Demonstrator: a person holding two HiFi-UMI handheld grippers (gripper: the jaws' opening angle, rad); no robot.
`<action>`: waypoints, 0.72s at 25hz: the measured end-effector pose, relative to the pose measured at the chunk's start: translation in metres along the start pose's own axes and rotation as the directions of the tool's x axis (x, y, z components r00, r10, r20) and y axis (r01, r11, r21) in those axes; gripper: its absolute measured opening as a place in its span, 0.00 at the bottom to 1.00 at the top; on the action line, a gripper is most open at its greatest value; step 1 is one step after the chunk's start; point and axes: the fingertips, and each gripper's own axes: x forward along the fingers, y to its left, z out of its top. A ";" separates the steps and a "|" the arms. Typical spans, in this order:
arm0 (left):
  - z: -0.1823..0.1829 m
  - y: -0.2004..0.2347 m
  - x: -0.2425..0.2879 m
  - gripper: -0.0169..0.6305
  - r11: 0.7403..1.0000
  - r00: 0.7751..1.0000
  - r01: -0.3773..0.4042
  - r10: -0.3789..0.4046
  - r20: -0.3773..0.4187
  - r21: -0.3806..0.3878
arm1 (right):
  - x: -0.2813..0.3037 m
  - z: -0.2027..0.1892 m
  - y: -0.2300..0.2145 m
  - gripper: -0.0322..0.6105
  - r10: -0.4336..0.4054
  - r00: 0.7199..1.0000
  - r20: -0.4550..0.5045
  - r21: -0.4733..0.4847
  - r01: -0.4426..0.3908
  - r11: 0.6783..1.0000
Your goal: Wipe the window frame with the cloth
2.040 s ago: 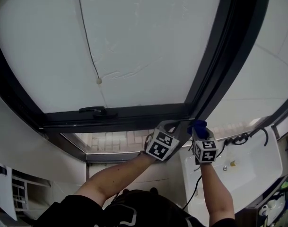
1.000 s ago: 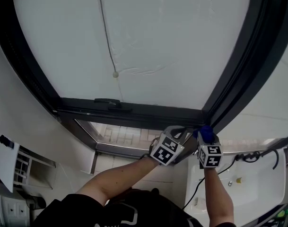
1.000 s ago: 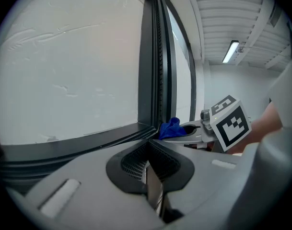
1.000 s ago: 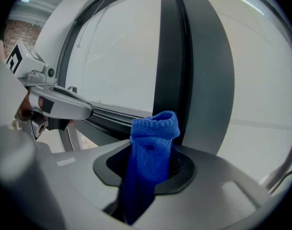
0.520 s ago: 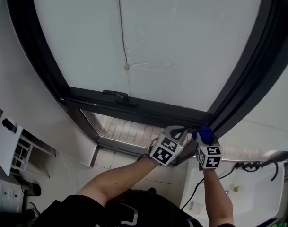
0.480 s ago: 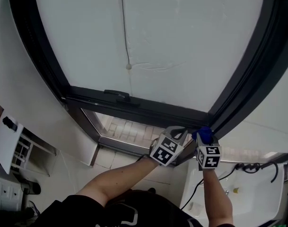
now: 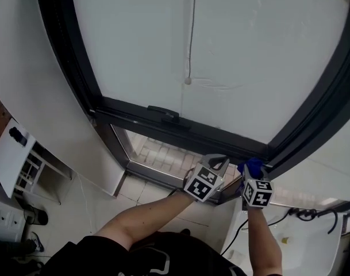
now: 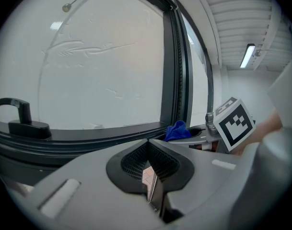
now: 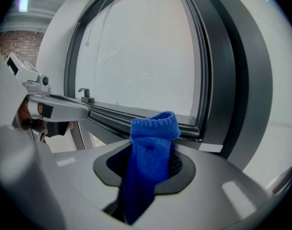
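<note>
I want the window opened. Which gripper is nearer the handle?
Left. The left gripper is below-right of the handle; the right gripper, gripping the cloth, is farther right.

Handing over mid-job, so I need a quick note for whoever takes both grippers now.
Right gripper: shut on the blue cloth, held up at the lower right corner of the window frame; contact not clear.
Left gripper: shut, empty, beside it on the left.
Done: cannot tell how much has been wiped.
Left: likely wipe along the bottom of the frame toward the handle, then up the sides.
</note>
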 end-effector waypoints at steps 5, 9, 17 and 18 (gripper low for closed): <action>-0.004 0.021 -0.020 0.01 1.000 1.000 -0.014 0.014 0.003 -0.011 | 0.010 0.007 0.028 0.23 0.024 1.000 -0.010 0.011 -0.024 1.000; -0.007 0.039 -0.037 0.01 0.999 1.000 -0.031 0.031 0.005 -0.019 | 0.017 0.011 0.047 0.23 0.034 0.999 -0.016 0.019 -0.034 0.999; -0.013 0.071 -0.064 0.01 0.997 0.998 -0.062 0.063 0.012 -0.038 | 0.029 0.019 0.080 0.23 0.057 0.998 -0.025 0.021 -0.056 0.998; -0.014 0.074 -0.067 0.01 0.997 0.998 -0.069 0.069 0.012 -0.042 | 0.030 0.020 0.085 0.23 0.063 0.998 -0.024 0.018 -0.063 0.998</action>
